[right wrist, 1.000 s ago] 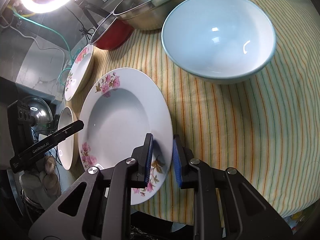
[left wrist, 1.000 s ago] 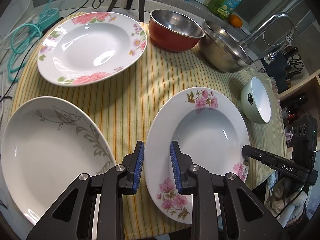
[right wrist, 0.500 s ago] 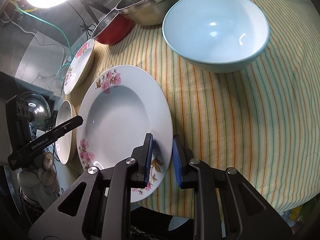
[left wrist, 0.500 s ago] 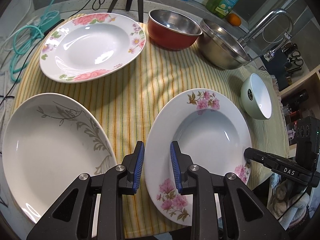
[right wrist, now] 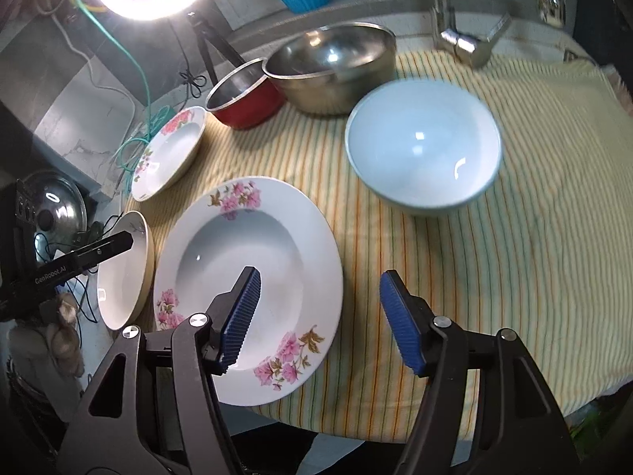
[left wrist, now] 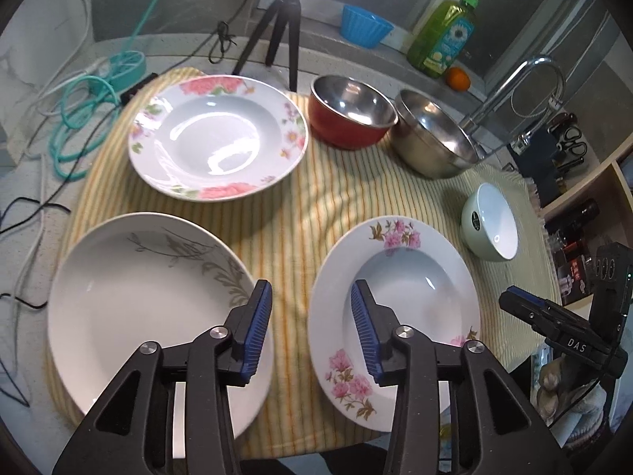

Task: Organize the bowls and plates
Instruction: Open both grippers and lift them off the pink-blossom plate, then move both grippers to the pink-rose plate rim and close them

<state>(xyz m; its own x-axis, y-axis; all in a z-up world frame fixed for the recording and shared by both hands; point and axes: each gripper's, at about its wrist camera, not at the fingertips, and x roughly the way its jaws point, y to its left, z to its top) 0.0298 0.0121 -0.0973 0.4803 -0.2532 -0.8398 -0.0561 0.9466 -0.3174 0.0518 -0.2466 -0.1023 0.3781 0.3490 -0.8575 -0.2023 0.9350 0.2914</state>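
Both grippers' jaws have spread wide, released, above the pink-flowered plate (right wrist: 253, 245); motion blurs the pale bowl (right wrist: 423, 158).

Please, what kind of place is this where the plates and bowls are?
Most likely a home kitchen counter beside a sink. A curved metal faucet rises behind the striped cloth, a green dish soap bottle stands on the ledge, and a steel mixing bowl sits nearby.

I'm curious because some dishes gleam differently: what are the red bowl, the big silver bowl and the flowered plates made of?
The red bowl looks like steel inside, mirror-bright, with a red coated outside. The big silver bowl seems to be bare stainless steel, going by its blurred reflections. The flowered plates look like glazed ceramic: glossy white with printed blossoms, though melamine can't be ruled out.
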